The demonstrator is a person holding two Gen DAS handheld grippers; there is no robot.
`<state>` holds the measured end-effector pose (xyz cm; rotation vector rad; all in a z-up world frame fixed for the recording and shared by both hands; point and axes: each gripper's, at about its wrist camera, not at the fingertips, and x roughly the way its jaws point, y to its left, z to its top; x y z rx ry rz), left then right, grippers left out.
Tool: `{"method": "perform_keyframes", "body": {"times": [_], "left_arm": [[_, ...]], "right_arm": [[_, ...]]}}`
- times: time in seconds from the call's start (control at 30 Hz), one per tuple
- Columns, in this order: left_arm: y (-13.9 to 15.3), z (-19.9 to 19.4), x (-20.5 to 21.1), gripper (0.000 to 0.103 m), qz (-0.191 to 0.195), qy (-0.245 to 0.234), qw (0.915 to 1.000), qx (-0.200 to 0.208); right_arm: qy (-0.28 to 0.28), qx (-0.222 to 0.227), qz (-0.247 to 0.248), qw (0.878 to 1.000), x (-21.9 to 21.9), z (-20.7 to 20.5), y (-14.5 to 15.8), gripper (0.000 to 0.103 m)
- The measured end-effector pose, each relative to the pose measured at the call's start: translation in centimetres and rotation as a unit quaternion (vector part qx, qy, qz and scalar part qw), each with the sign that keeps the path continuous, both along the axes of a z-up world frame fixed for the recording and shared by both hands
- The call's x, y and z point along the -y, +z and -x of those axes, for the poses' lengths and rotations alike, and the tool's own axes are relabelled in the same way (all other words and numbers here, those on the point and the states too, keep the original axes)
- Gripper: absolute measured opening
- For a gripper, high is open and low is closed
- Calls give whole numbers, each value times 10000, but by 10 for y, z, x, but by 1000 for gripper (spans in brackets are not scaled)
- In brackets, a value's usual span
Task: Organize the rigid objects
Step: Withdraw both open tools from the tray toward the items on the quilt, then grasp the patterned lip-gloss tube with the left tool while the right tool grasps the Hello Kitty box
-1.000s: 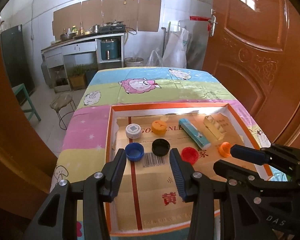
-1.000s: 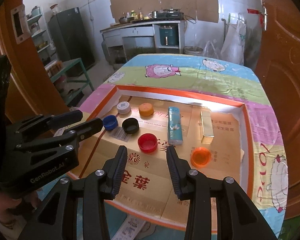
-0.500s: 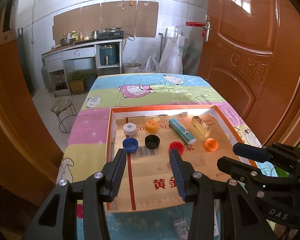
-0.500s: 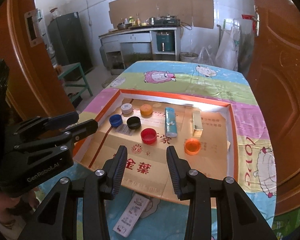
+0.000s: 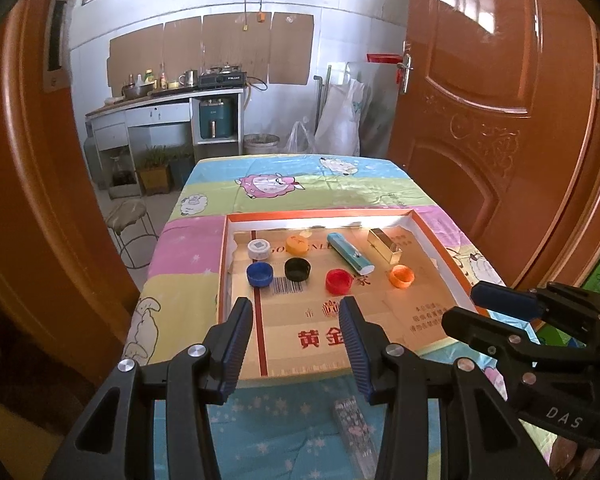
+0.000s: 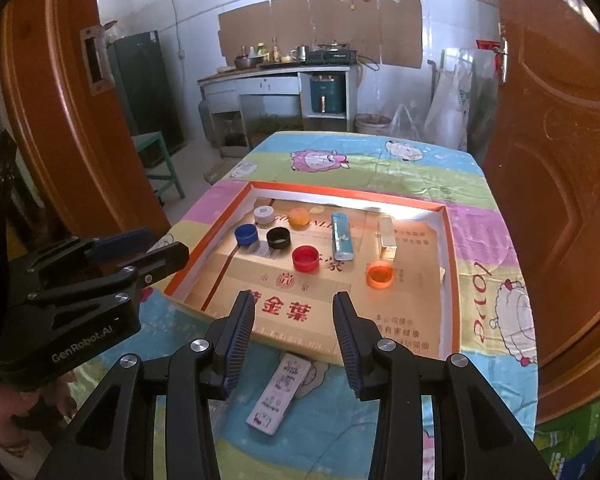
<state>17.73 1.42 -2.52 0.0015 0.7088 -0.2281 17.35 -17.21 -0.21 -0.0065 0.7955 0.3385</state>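
Both the left gripper [image 5: 296, 312] and right gripper [image 6: 294, 306] have backed off the tray [image 5: 428, 228], open, empty.

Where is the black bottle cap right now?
The black cap lies in the cardboard tray, toward its left side in both views, between the blue cap and the red cap.
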Motion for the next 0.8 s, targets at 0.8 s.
{"method": "perform_keyframes", "body": {"times": [0.8], "left_arm": [[-23, 53, -3, 45, 211, -150, 9995, -204]], "right_arm": [[-178, -213, 32, 9996, -4, 46, -21, 42]]}}
